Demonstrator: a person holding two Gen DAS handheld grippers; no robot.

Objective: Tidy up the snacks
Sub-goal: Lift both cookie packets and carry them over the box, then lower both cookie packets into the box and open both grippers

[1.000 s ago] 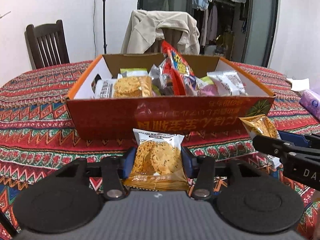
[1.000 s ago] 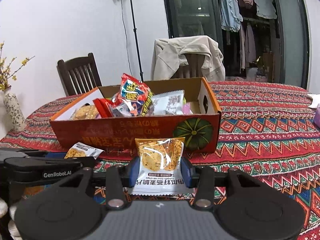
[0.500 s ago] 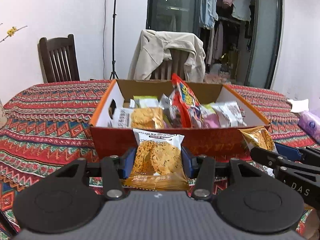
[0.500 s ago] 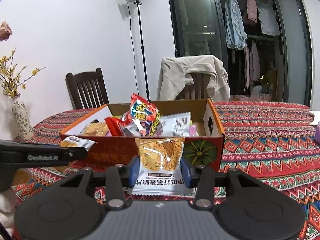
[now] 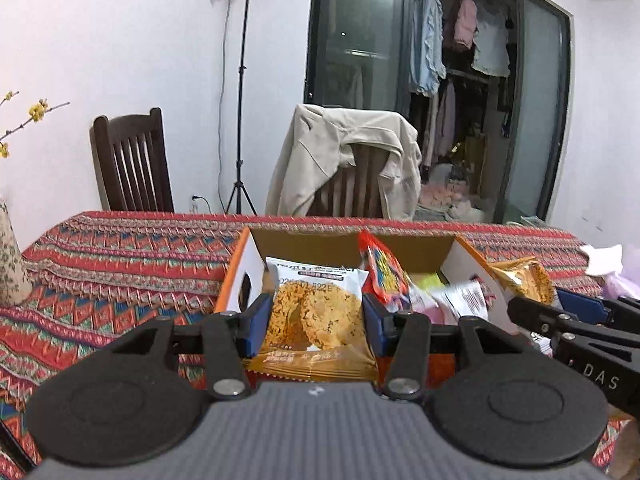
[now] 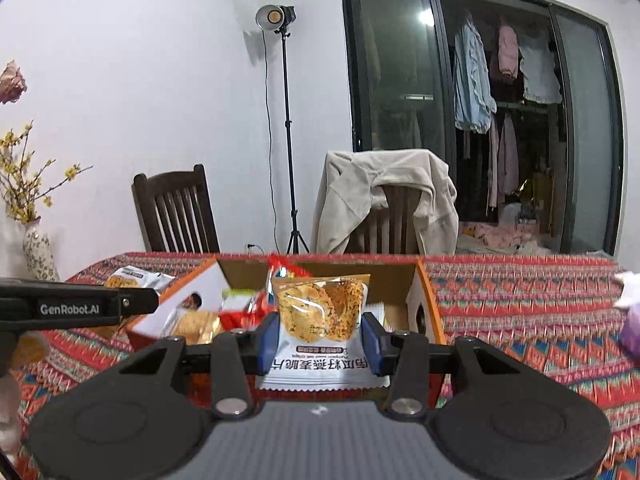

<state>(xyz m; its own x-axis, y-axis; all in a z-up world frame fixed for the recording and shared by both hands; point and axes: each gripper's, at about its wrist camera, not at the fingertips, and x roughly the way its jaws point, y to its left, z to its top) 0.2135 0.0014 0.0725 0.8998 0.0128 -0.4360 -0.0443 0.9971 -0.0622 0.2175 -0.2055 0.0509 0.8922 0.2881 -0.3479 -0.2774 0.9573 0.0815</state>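
Note:
My left gripper (image 5: 312,320) is shut on an orange cookie packet (image 5: 314,320), held in front of the near wall of the orange cardboard box (image 5: 236,280). My right gripper (image 6: 318,334) is shut on a white crisp packet (image 6: 320,320) with a clear window, held up before the same box (image 6: 426,304). Several snack packets fill the box, among them a red bag (image 5: 380,268). The right gripper with its packet (image 5: 524,280) shows at the right edge of the left wrist view; the left gripper's finger (image 6: 76,306) crosses the left edge of the right wrist view.
The box sits on a red patterned tablecloth (image 5: 120,252). A vase (image 6: 38,252) with yellow flowers stands at the table's left end. A white tissue (image 5: 604,258) and a purple pack (image 6: 634,330) lie at the right. Two chairs (image 5: 132,164), one draped with a beige jacket (image 5: 348,160), stand behind.
Both grippers have risen with their packets and tilted up. The box has dropped lower in both views, and more of the wall, lamp stand and wardrobe shows.

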